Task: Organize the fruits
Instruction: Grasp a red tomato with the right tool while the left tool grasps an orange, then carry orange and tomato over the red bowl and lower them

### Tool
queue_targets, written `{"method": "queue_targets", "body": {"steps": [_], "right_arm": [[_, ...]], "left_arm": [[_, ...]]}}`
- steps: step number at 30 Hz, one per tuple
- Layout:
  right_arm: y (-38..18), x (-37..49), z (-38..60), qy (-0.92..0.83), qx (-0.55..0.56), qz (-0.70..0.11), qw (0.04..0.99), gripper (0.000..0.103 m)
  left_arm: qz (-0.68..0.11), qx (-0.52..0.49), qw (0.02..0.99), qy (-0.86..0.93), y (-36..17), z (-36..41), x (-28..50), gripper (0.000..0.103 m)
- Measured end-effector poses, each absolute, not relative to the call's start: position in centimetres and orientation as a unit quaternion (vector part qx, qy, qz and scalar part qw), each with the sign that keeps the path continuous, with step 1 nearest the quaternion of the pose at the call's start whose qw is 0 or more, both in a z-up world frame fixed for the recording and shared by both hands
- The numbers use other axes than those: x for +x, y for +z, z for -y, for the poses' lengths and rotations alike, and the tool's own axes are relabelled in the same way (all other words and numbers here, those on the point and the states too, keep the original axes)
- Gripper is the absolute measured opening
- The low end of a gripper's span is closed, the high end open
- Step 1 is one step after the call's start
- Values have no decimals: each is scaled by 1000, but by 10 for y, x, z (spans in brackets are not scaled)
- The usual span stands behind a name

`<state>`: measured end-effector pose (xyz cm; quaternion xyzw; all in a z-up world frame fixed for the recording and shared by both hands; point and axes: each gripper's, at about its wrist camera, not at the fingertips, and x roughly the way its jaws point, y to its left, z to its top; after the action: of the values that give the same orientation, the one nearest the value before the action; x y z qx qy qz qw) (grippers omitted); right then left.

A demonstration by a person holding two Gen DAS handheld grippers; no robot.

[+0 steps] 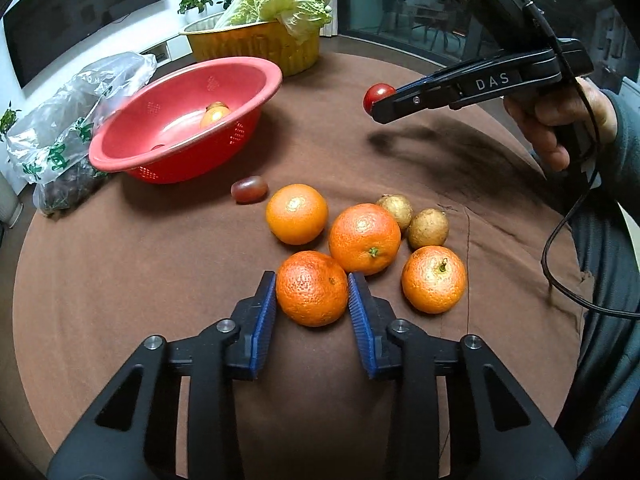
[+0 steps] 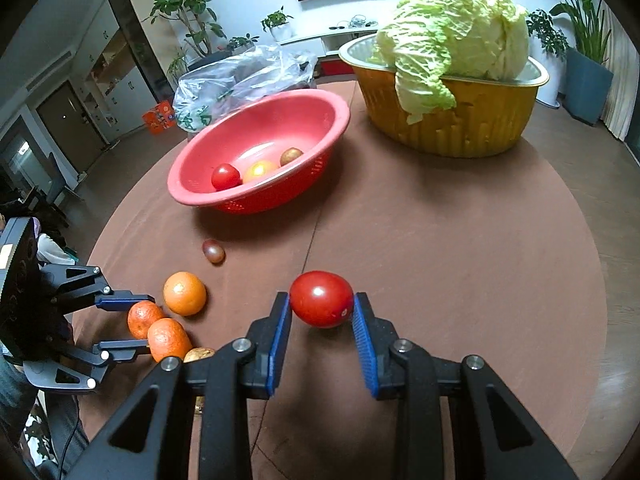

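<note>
Left gripper [image 1: 312, 290] pinches the nearest orange [image 1: 312, 289] among the near fruit cluster on the brown tablecloth [image 1: 120, 280]. Right gripper [image 2: 322, 304] clamps a red tomato [image 2: 321, 299] aloft, right of the red colander [image 2: 256, 140].

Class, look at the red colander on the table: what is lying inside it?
Inside the red colander lie a red tomato, an orange fruit and a small brown fruit. Its near wall hides part of the floor, so anything lying there cannot be seen.

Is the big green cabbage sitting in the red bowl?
No, the cabbage sits in the yellow tub, beside the red bowl.
</note>
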<state>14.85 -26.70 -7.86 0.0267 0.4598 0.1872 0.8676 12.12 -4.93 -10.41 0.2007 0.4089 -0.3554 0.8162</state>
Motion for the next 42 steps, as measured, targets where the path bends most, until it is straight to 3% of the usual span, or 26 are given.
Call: {"method": "queue_targets", "body": {"steps": [18,31,42], "right_arm": [[-40,143,250,203,35,-429,880,34],[-3,165,212,228,22,-397,889,34],[-25,240,206,210,27,-431,877,34]], "left_arm": [[-385,120,864,-302,-61,-2,131,33],[-351,86,894,-266,-9,21,190,33],[-391,81,889,-223,-35,32,254,33]]}}
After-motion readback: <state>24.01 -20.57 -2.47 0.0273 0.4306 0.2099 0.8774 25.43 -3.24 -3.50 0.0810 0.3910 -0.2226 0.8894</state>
